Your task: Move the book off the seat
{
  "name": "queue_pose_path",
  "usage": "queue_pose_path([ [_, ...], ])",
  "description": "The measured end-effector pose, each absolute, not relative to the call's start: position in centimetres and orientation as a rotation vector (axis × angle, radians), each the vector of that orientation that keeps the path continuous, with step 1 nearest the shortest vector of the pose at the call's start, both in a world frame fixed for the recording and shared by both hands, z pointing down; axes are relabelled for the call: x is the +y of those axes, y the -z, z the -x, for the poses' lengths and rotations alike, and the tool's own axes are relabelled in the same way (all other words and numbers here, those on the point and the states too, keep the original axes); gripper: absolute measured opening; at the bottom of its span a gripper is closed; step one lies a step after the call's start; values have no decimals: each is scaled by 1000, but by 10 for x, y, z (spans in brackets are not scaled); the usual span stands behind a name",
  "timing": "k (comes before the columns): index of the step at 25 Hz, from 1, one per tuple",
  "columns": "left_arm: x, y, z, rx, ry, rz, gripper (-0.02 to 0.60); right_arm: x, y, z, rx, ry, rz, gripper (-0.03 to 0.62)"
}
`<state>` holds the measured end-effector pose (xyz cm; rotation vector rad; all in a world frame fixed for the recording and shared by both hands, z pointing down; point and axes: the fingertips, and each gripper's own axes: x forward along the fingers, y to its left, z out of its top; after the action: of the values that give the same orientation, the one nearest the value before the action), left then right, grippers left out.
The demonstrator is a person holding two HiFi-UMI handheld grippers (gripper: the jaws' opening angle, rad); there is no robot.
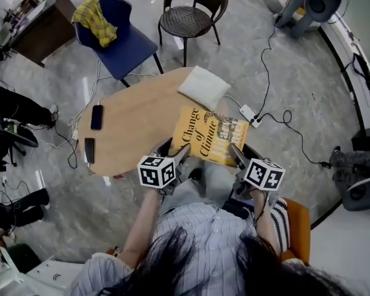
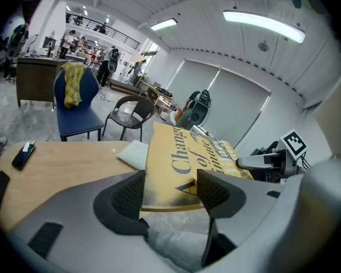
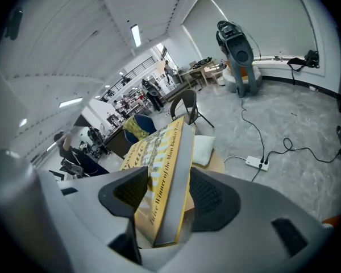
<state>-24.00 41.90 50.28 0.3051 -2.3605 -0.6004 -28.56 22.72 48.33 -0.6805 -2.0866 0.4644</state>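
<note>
Holding the book (image 1: 208, 134) up off the seat, head view: left gripper (image 1: 174, 150) and right gripper (image 1: 239, 158) each pinch its near edge, long side pointing to the table (image 1: 126, 125) | left gripper view: jaws squeeze the cover | right gripper view: jaws squeeze the spine.

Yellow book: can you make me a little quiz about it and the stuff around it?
1. True or false: the yellow book lies flat on the blue chair.
2. How many phones lie on the wooden table? A) one B) two C) four
3. Short answer: is the book gripped by the left gripper, the right gripper, or both?

Key: 1 false, it is held up at the table's edge; 2 B; 3 both.
</note>
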Motion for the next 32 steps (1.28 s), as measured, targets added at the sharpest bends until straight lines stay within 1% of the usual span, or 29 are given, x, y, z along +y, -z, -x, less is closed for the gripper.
queue_pose_path([
  [13, 478, -549, 285, -2301, 728, 124, 296, 313, -541, 394, -1791, -246, 986, 241],
  [23, 515, -619, 288, -2196, 762, 357, 296, 374, -625, 426, -1574, -86, 1160, 241],
  [32, 530, -700, 302, -2146, 762, 402, 296, 393, -713, 443, -1478, -35, 1153, 241],
])
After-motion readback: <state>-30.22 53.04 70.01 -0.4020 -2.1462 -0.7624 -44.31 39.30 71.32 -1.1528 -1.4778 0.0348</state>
